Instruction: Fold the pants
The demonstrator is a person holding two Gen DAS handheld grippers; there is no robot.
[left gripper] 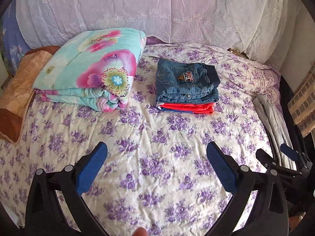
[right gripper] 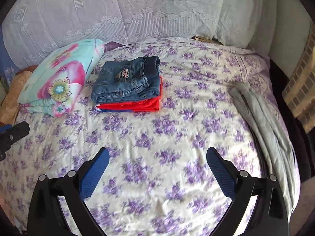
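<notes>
Folded blue jeans (left gripper: 187, 82) lie on top of a folded red garment (left gripper: 189, 108) on the bed, also in the right wrist view (right gripper: 128, 82). Grey pants (right gripper: 261, 118) lie unfolded along the bed's right edge, and show in the left wrist view (left gripper: 275, 127). My left gripper (left gripper: 156, 147) is open and empty above the floral sheet. My right gripper (right gripper: 157, 153) is open and empty too, left of the grey pants; it also shows in the left wrist view (left gripper: 275, 155). One left finger shows at the left edge of the right wrist view (right gripper: 13, 133).
A folded floral quilt (left gripper: 92, 68) lies at the back left, beside a brown pillow (left gripper: 21, 90). A lace curtain (left gripper: 157, 9) hangs behind the bed. The purple-flowered sheet (left gripper: 147, 157) covers the bed. A tiled wall (left gripper: 303, 102) stands at the right.
</notes>
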